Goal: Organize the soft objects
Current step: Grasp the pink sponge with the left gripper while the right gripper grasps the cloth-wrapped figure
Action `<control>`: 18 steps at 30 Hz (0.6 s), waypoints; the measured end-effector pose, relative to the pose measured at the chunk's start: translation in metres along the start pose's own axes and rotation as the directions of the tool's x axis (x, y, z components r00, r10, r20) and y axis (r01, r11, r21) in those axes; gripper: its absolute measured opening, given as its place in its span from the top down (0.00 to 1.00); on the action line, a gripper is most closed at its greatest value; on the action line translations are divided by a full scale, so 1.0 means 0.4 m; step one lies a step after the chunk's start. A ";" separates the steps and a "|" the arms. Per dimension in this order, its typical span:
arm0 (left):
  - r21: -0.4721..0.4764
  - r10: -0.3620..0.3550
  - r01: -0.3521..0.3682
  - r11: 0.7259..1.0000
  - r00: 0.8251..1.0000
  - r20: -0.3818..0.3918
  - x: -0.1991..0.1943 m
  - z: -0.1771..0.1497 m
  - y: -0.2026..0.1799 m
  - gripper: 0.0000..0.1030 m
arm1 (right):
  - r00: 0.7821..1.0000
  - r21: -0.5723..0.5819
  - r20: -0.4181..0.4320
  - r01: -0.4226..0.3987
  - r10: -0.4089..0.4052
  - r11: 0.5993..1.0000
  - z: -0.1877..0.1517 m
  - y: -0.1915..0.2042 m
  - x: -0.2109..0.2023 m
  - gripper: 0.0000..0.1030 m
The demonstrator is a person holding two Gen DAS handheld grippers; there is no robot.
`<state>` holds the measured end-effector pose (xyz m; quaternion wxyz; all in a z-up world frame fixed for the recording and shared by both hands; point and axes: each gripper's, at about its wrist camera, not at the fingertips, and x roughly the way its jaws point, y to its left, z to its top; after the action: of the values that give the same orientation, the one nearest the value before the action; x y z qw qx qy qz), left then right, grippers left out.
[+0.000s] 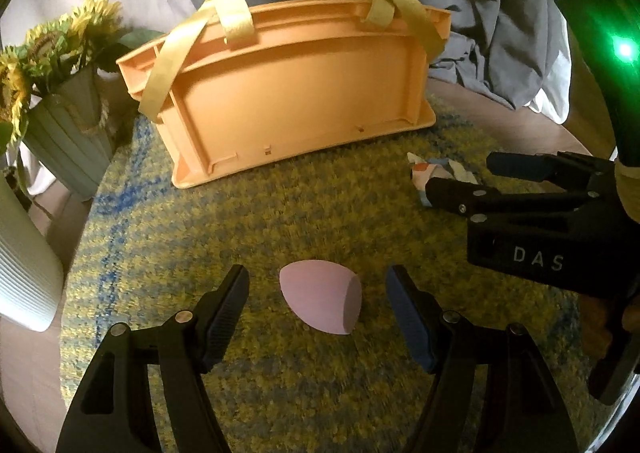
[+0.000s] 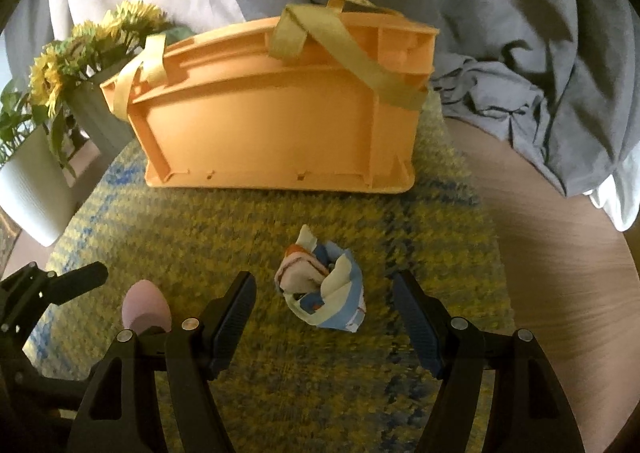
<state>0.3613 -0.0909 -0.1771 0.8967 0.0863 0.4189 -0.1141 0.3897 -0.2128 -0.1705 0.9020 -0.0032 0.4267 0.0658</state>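
Frankly, we are not seeing inside the orange basket (image 1: pixel 288 93). Our left gripper (image 1: pixel 318 301) is spreading around the pink sponge (image 1: pixel 320 301), our right gripper (image 2: pixel 324 301) around the crumpled cloth (image 2: pixel 324 289), on the rug (image 2: pixel 240 229).

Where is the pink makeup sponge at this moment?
The pink makeup sponge lies on the yellow-blue rug, between the open left gripper fingers in the left wrist view, nearer than the orange basket and left of the crumpled cloth.

Two matte black handheld grippers with blue-padded fingers.
At lower frame, the left gripper (image 1: pixel 318 295) shows silver pivot screws; at right, the right gripper (image 1: pixel 460 177) bears white letters "DAS" beneath a green light.
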 end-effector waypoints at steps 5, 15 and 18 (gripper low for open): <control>-0.027 -0.029 0.028 0.999 0.999 -0.022 0.024 -0.001 0.003 0.39 | 1.000 -0.008 -0.018 -0.005 0.005 1.000 -0.001 0.003 0.025 0.30; -0.036 -0.046 0.045 0.998 0.998 -0.038 0.042 -0.002 0.006 0.59 | 0.999 -0.025 -0.037 0.006 -0.007 1.000 -0.011 0.005 0.050 0.46; -0.041 -0.049 0.048 0.998 0.998 -0.034 0.038 -0.004 0.012 0.59 | 0.999 -0.034 -0.033 0.009 -0.010 0.999 -0.017 0.013 0.049 0.49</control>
<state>0.3710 -0.0881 -0.1894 0.8876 0.0602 0.4389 -0.1261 0.3964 -0.2057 -0.1897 0.8948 -0.0215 0.4406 0.0687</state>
